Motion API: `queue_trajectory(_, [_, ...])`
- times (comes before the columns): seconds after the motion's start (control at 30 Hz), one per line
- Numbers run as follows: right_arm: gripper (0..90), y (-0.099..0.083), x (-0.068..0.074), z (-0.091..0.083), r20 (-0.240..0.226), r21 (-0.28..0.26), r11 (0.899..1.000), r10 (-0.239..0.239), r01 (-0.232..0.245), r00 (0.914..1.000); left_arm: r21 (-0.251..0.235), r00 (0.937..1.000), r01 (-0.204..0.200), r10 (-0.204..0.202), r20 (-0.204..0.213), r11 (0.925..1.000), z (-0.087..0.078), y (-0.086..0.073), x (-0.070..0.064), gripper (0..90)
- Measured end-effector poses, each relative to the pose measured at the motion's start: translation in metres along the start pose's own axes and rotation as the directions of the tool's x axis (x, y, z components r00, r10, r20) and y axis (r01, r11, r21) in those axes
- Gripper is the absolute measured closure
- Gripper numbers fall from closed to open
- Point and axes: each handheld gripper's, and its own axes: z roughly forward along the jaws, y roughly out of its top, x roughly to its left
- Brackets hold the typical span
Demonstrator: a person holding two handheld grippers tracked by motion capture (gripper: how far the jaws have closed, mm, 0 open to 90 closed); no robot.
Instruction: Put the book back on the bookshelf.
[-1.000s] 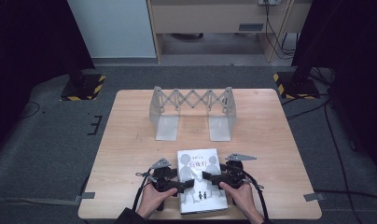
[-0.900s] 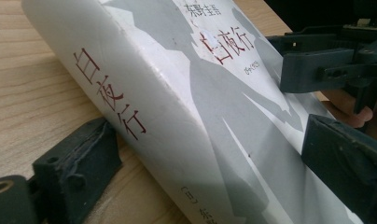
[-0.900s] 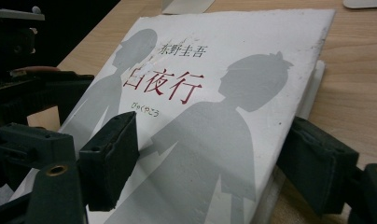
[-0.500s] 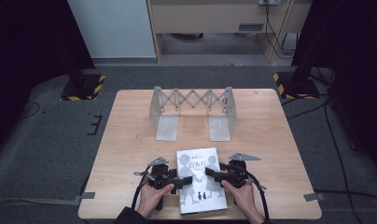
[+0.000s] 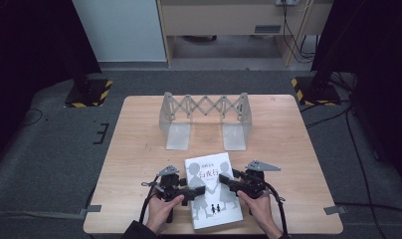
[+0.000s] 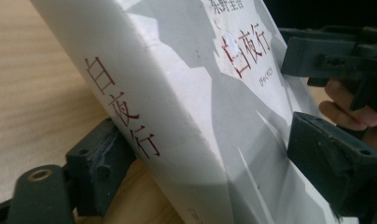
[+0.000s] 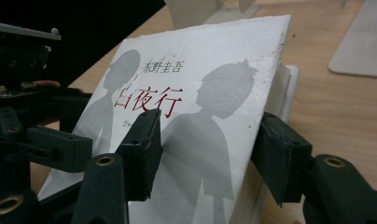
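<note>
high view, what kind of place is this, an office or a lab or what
Most likely a lab or test room set up for recording. A lone wooden table stands on grey carpet, two dark stands on yellow-and-black striped bases flank it, and loose cables trail over the floor.

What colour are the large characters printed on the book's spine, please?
Dark red on the white book, clearest in the left gripper view.

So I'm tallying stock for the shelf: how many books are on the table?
1. A white book lies at the table's near edge, in front of the metal expanding bookend rack; none seems hidden.
</note>
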Motion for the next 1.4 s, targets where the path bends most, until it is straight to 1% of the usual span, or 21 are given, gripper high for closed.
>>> queue_trajectory(0.07, [45.5, 0.004, 0.001, -0.002, -0.008, -0.028, 1.000, -0.009, 0.009, 0.9999, -0.042, 1.0000, -0.001, 0.001, 0.001, 0.9991, -0.003, 0.003, -0.003, 18.9])
queue_trajectory(0.1, [45.7, 0.006, 0.001, -0.003, -0.008, -0.043, 0.999, -0.013, 0.012, 0.9999, -0.072, 1.0000, -0.002, 0.002, 0.003, 0.9974, -0.005, 0.006, -0.004, 21.0])
queue_trajectory(0.2, [46.6, 0.012, 0.003, -0.006, -0.008, -0.091, 0.995, -0.029, 0.028, 0.9995, -0.128, 0.9998, -0.008, 0.011, 0.017, 0.9917, -0.010, 0.011, -0.004, 27.5])
queue_trajectory(0.3, [47.6, 0.017, 0.004, -0.009, -0.016, -0.127, 0.991, -0.052, 0.050, 0.9985, -0.124, 0.9983, -0.050, 0.054, 0.023, 0.9910, -0.012, 0.017, -0.006, 28.9])
queue_trajectory(0.37, [47.6, 0.018, 0.004, -0.011, -0.021, -0.134, 0.989, -0.059, 0.056, 0.9980, -0.121, 0.9977, -0.057, 0.061, 0.029, 0.9910, -0.011, 0.018, -0.007, 29.0])
queue_trajectory(0.43, [47.8, 0.017, 0.004, -0.011, -0.027, -0.138, 0.989, -0.061, 0.057, 0.9978, -0.116, 0.9969, -0.050, 0.057, 0.055, 0.9920, -0.008, 0.019, -0.006, 28.5])
queue_trajectory(0.53, [48.0, 0.018, 0.005, -0.010, -0.061, -0.142, 0.989, -0.057, 0.048, 0.9965, -0.114, 0.9933, -0.056, 0.067, 0.094, 0.9919, -0.001, 0.019, -0.009, 28.1])
queue_trajectory(0.57, [48.0, 0.018, 0.006, -0.009, -0.074, -0.142, 0.989, -0.062, 0.051, 0.9953, -0.116, 0.9932, -0.052, 0.064, 0.098, 0.9918, -0.002, 0.020, -0.010, 27.4])
queue_trajectory(0.6, [48.6, 0.019, 0.008, -0.008, -0.071, -0.143, 0.988, -0.072, 0.061, 0.9949, -0.126, 0.9921, -0.046, 0.060, 0.110, 0.9909, -0.002, 0.020, -0.009, 29.3])
queue_trajectory(0.63, [49.1, 0.020, 0.009, -0.009, -0.054, -0.147, 0.986, -0.092, 0.083, 0.9943, -0.129, 0.9912, -0.037, 0.053, 0.122, 0.9910, -0.002, 0.020, -0.008, 31.3])
queue_trajectory(0.7, [51.4, 0.021, 0.007, -0.010, -0.063, -0.146, 0.987, -0.082, 0.072, 0.9947, -0.131, 0.9903, -0.012, 0.030, 0.136, 0.9914, -0.003, 0.021, -0.007, 33.8])
queue_trajectory(0.77, [51.3, 0.021, 0.005, -0.009, -0.064, -0.150, 0.987, -0.071, 0.060, 0.9955, -0.133, 0.9889, -0.006, 0.025, 0.146, 0.9911, -0.004, 0.021, -0.006, 36.7])
queue_trajectory(0.8, [50.8, 0.021, 0.004, -0.010, -0.066, -0.147, 0.987, -0.073, 0.063, 0.9951, -0.134, 0.9887, -0.005, 0.025, 0.148, 0.9910, -0.004, 0.021, -0.006, 37.3])
queue_trajectory(0.87, [45.4, 0.021, 0.002, -0.011, -0.054, -0.143, 0.987, -0.087, 0.079, 0.9947, -0.131, 0.9875, 0.007, 0.013, 0.157, 0.9913, -0.005, 0.022, -0.005, 39.1])
queue_trajectory(0.9, [45.1, 0.022, 0.000, -0.013, -0.049, -0.147, 0.986, -0.092, 0.084, 0.9946, -0.132, 0.9873, 0.016, 0.005, 0.159, 0.9912, -0.006, 0.022, -0.005, 40.1])
queue_trajectory(1.0, [42.4, 0.026, -0.009, -0.025, -0.013, -0.167, 0.983, -0.082, 0.079, 0.9965, -0.133, 0.9866, 0.031, -0.009, 0.163, 0.9907, -0.006, 0.025, -0.004, 41.9])
queue_trajectory(1.07, [38.2, 0.027, -0.018, -0.033, 0.026, -0.175, 0.982, -0.071, 0.075, 0.9971, -0.128, 0.9876, 0.021, -0.001, 0.157, 0.9916, -0.007, 0.029, -0.004, 42.2])
queue_trajectory(1.13, [34.6, 0.027, -0.028, -0.039, 0.080, -0.159, 0.984, -0.068, 0.080, 0.9945, -0.127, 0.9887, 0.004, 0.015, 0.149, 0.9919, -0.009, 0.034, -0.006, 43.1])
queue_trajectory(1.23, [28.2, 0.025, -0.043, -0.046, 0.175, -0.114, 0.990, -0.063, 0.084, 0.9825, -0.141, 0.9890, -0.033, 0.052, 0.138, 0.9894, -0.010, 0.043, -0.011, 44.7])
queue_trajectory(1.37, [23.5, 0.023, -0.060, -0.053, 0.258, -0.088, 0.993, -0.051, 0.076, 0.9648, -0.171, 0.9877, -0.087, 0.107, 0.114, 0.9814, -0.011, 0.056, -0.017, 46.5])
queue_trajectory(1.4, [22.9, 0.023, -0.064, -0.055, 0.275, -0.083, 0.993, -0.058, 0.084, 0.9596, -0.180, 0.9870, -0.092, 0.114, 0.113, 0.9794, -0.011, 0.058, -0.018, 47.0])
